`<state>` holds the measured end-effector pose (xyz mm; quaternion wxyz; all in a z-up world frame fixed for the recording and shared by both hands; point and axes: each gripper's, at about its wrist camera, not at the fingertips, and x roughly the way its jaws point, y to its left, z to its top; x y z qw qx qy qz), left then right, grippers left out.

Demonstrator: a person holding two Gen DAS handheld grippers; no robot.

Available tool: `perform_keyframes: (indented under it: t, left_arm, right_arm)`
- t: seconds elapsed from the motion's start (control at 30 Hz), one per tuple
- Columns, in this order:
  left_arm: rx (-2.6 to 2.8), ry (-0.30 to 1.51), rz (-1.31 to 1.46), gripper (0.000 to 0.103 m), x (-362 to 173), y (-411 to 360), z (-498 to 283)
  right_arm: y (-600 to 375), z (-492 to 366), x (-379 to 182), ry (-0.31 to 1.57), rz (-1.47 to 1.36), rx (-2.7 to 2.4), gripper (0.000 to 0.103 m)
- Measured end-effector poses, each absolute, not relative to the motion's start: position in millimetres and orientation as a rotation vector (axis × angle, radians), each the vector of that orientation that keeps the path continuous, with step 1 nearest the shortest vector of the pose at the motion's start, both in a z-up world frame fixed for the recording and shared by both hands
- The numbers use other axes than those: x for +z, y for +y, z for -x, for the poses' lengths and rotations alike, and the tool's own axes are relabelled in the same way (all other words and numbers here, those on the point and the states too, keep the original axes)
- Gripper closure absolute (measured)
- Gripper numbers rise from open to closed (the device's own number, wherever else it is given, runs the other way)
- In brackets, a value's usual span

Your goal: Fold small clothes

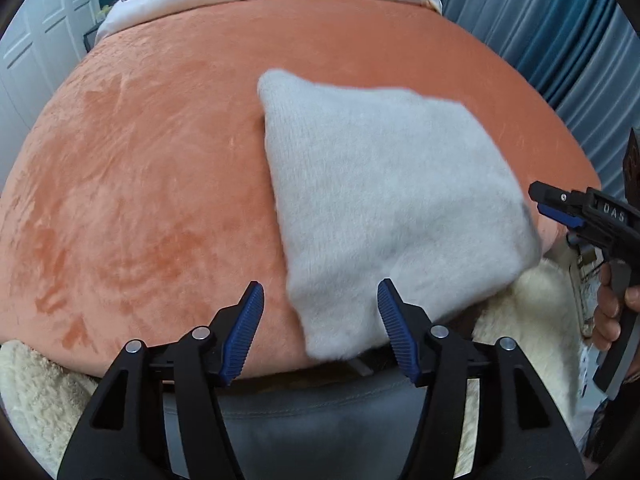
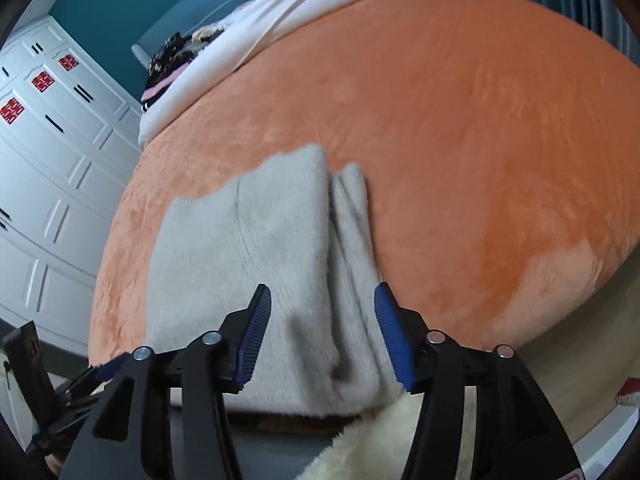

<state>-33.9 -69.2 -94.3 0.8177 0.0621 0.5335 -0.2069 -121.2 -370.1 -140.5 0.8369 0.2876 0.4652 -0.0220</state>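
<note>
Most of what we see is the orange blanket (image 1: 160, 152), and on its near edge lies the folded grey garment (image 1: 384, 200), layered along one side. Our left gripper (image 1: 320, 328) and right gripper (image 2: 322, 332) both hover over its near edge, jaws apart, gripping nothing.

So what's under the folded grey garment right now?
The folded grey garment lies on the orange bed cover, which shows all around it. Its near edge overhangs the bed's edge. Whatever lies directly beneath or inside the folds is covered.
</note>
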Motion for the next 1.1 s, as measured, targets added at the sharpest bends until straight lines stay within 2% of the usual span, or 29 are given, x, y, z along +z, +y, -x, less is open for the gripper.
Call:
perform_keyframes:
  t: [0.07,0.1,0.13,0.2,0.3,0.33,0.4,0.43,0.5,0.57,0.6,0.63,0.7,0.77,0.8,0.83,0.93,0.97,1.0,1.03,1.1]
  left_arm:
    - [-0.443,1.201,-0.155,0.046,-112.2,-70.6,37.6]
    - [-0.449,1.23,-0.152,0.047,-119.5,-71.8,37.7]
    - [-0.451,1.249,-0.142,0.057,-124.2,-71.8,37.2]
    - [-0.466,1.266,-0.109,0.069,-124.4,-70.6,34.4]
    - [-0.465,1.227,-0.143,0.069,-115.4,-73.3,37.2]
    - [-0.471,1.236,-0.147,0.068,-117.4,-74.9,36.7]
    - [-0.461,1.265,-0.148,0.067,-124.9,-77.8,37.6]
    - [-0.461,1.279,-0.146,0.067,-127.6,-79.5,37.8]
    - [-0.473,1.261,-0.148,0.067,-119.0,-81.8,40.9]
    - [-0.489,1.202,-0.151,0.059,-99.3,-81.6,45.1]
    - [-0.496,1.168,-0.136,0.047,-88.6,-80.6,45.8]
    - [-0.501,1.134,-0.112,0.04,-76.9,-79.7,44.5]
    - [-0.519,1.095,-0.061,0.036,-59.1,-78.7,37.8]
    - [-0.517,1.068,-0.05,0.032,-48.6,-81.7,27.5]
    - [-0.512,1.055,-0.059,0.032,-47.9,-86.7,21.8]
    - [-0.497,1.049,-0.073,0.032,-49.3,-92.1,15.1]
    - [-0.469,1.063,-0.097,0.032,-60.5,-107.0,-0.6]
    - [-0.462,1.072,-0.103,0.032,-64.1,-110.9,-4.5]
    - [-0.459,1.08,-0.108,0.032,-66.8,-113.0,-7.5]
    - [-0.456,1.087,-0.109,0.032,-68.0,-114.9,-9.1]
    - [-0.461,1.083,-0.099,0.032,-67.6,-113.8,-9.2]
  right_arm:
    - [-366.5,117.4,-161.6,1.024,-0.627,-0.02,0.053]
    - [-360.7,113.9,-167.0,1.032,-0.618,-0.011,0.072]
    - [-355.2,111.2,-166.1,1.036,-0.589,-0.009,0.084]
    - [-350.1,114.3,-142.4,0.943,-0.577,0.015,0.087]
    - [-353.5,126.5,-106.8,0.839,-0.532,0.012,0.089]
    - [-356.8,126.4,-109.6,0.85,-0.522,-0.002,0.089]
    - [-360.5,115.3,-148.5,0.989,-0.488,-0.052,0.089]
    - [-359.8,109.8,-173.7,1.071,-0.456,-0.072,0.089]
    - [-355.8,108.9,-179.6,1.071,-0.43,-0.075,0.088]
    - [-351.2,105.7,-162.3,1.061,-0.392,-0.073,0.087]
    - [-349.8,103.4,-158.0,1.068,-0.383,-0.07,0.085]
    - [-350.8,102.0,-154.2,1.077,-0.379,-0.069,0.083]
    - [-355.7,100.3,-139.9,1.053,-0.414,-0.068,0.079]
    - [-360.9,95.6,-126.0,0.993,-0.48,-0.056,0.067]
    - [-363.5,88.1,-120.9,0.97,-0.503,-0.054,0.052]
    - [-365.2,79.5,-118.9,0.956,-0.515,-0.053,0.046]
    - [-361.2,47.0,-129.9,0.979,-0.499,-0.032,0.045]
    - [-357.3,34.6,-140.1,1.017,-0.485,-0.021,0.049]
    - [-357.6,27.0,-144.1,1.042,-0.468,-0.003,0.088]
    - [-355.1,24.0,-140.4,1.039,-0.453,0.008,0.094]
    - [-356.6,34.4,-108.6,0.898,-0.468,0.028,0.095]
